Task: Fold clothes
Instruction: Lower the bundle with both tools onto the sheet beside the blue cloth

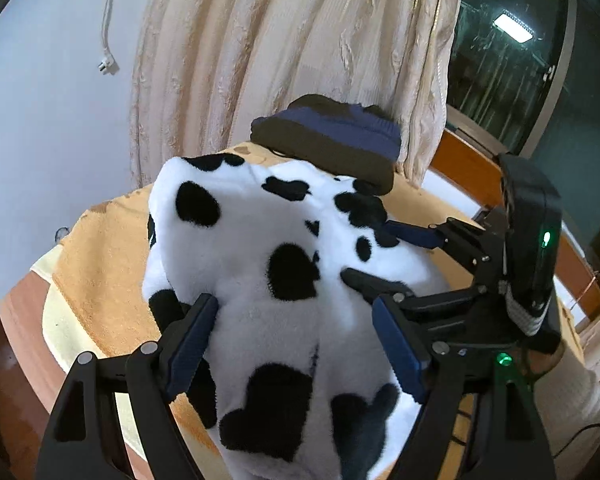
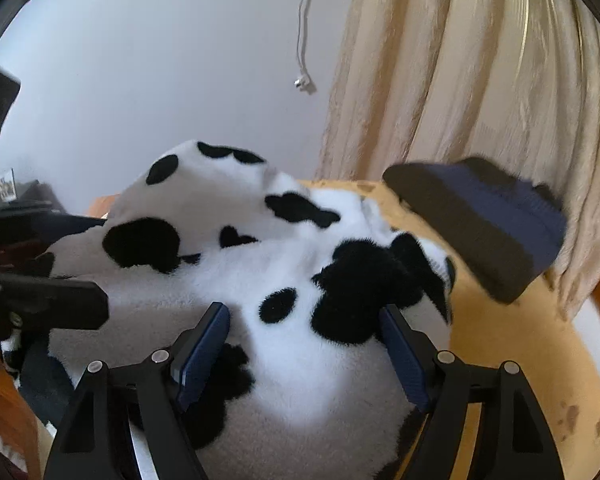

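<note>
1. Hidden/cut off: near end of the cow-print fleece (image 1: 260,280) ran off the bottom edge in both views; couldn't make out what kind of garment it was or where sleeves/hem lay. Its left edge in the right wrist view sat behind the other tool.
2. Look: thick white plush w/ black blotches, bunched and humped.
3. Position/axis: lay on an orange towel (image 1: 100,264) over the table; long axis ran from the cameras toward the curtain (image 1: 284,40), far end just beside a folded brown-and-navy knit (image 1: 332,140).
4. Left gripper (image 1: 296,344): tongs spread wide, fleece between the pads, not pinched.
5. Right gripper (image 2: 304,348): likewise agape over the fleece (image 2: 284,280); in the left wrist view its fingertips (image 1: 364,280) rested on the pile.
</note>
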`<state>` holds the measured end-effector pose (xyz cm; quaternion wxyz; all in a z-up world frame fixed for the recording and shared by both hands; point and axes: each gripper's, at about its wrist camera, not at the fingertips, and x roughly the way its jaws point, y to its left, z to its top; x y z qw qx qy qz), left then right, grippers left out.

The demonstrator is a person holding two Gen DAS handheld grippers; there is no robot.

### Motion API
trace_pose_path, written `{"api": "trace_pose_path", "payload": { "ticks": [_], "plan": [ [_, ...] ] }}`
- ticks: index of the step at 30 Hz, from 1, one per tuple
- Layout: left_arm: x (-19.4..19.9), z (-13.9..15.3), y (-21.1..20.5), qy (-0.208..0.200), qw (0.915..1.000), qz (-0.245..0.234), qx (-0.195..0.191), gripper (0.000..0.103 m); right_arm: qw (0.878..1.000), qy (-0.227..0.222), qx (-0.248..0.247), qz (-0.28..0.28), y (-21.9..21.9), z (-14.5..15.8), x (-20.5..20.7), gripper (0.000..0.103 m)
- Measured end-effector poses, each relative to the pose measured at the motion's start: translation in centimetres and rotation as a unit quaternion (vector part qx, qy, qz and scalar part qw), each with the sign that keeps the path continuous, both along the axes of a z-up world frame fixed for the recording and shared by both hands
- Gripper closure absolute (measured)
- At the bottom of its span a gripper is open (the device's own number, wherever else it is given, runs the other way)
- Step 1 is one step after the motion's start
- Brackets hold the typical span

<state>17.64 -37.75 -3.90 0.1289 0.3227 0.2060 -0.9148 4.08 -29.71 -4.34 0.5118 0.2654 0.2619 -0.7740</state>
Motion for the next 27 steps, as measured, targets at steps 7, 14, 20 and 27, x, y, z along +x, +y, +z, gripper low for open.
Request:
{"api": "trace_pose_path", "payload": {
  "ticks": [7,14,20,27],
  "plan": [
    [-0.9,-2.1,-0.4,-0.012,0.9985,0.0,-0.054,0.021,1.0,-0.015,0.003,-0.004,-0.3,-0.9,-0.4,0.024],
    [-0.9,0.3,-2.0,-0.002,0.9999,-0.016,-0.001,0.02,1.0,-0.011,-0.014,-0.01,1.4,0.1,0.2,0.024],
    [-2.9,3.5,-3.8,0.013,0.9986,-0.027,-0.042,0.018,0.999,-0.001,-0.041,0.011,7.3,1.8,3.9,0.024],
    [-9.6,0.0,-5.1,-0.069,0.9966,-0.01,-0.045,0.018,1.0,-0.012,0.01,-0.003,8.7,-1.3,5.7,0.024]
  ]
}}
